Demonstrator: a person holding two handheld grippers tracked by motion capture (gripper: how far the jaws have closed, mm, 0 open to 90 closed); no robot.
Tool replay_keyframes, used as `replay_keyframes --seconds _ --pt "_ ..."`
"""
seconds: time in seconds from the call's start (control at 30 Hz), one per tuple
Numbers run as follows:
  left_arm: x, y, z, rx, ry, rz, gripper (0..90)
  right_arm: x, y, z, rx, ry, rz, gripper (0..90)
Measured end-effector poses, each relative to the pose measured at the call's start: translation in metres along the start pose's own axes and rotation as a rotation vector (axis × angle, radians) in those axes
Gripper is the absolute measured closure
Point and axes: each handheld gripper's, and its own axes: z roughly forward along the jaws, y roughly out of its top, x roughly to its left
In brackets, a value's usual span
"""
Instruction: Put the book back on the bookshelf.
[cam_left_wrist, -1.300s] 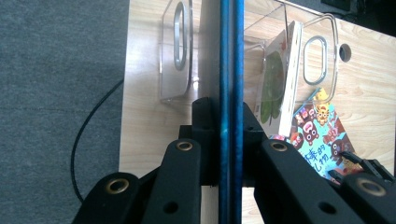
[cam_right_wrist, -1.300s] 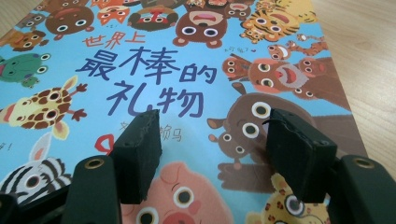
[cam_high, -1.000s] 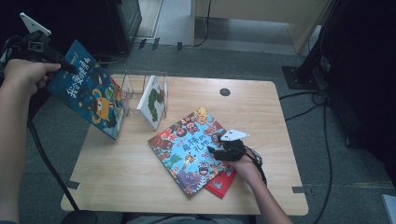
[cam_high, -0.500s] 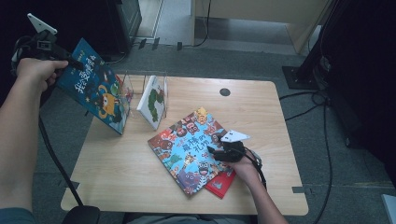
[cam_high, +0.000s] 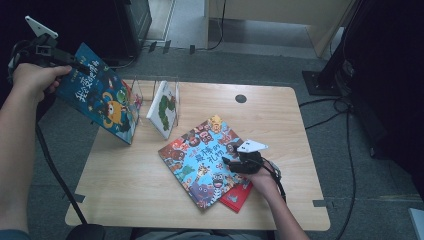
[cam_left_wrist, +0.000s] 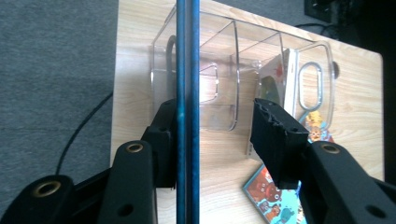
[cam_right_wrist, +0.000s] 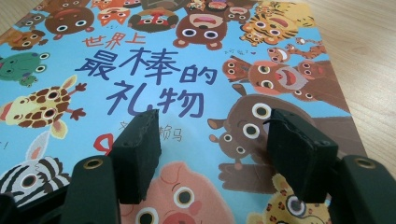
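A blue picture book (cam_high: 100, 100) stands tilted at the table's left edge, its lower corner beside a clear divider rack (cam_high: 136, 97). My left gripper (cam_high: 75, 62) is at the book's top corner. In the left gripper view the book's blue edge (cam_left_wrist: 187, 93) lies against one jaw and the other jaw stands well apart, so this gripper (cam_left_wrist: 215, 112) is open above the rack (cam_left_wrist: 224, 70). My right gripper (cam_high: 230, 161) hovers open just over a colourful animal book (cam_high: 200, 160), its jaws (cam_right_wrist: 215, 126) straddling the cover (cam_right_wrist: 154, 70).
A white book (cam_high: 162, 107) stands upright in the rack. A red book (cam_high: 239, 197) peeks out under the animal book. Bare wooden table (cam_high: 125, 190) lies at the front left. A dark cabinet and cables sit on the floor beyond.
My left hand has carried the blue book a little up and to the right, closer to the rack. The right gripper has stayed over the animal book.
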Motion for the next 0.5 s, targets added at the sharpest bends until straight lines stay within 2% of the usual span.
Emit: replay_keyframes --seconds 0.13,0.27,0.37,0.5 --pt "0.0 -0.002 -0.01 -0.027 -0.011 -0.003 52.5 0.0 0.0 0.0 -0.002 0.001 0.0 34.7" --pt "-0.004 -0.006 -0.024 -0.038 0.016 0.014 50.4 -0.001 0.0 0.0 0.0 0.009 0.011 34.8" --pt "-0.008 -0.01 -0.038 -0.045 0.029 0.028 49.2 -0.002 0.0 0.0 0.0 0.009 0.014 34.8" --pt "-0.01 -0.018 -0.061 -0.075 0.023 0.039 49.1 -0.002 0.001 0.0 0.005 0.018 0.014 34.9"
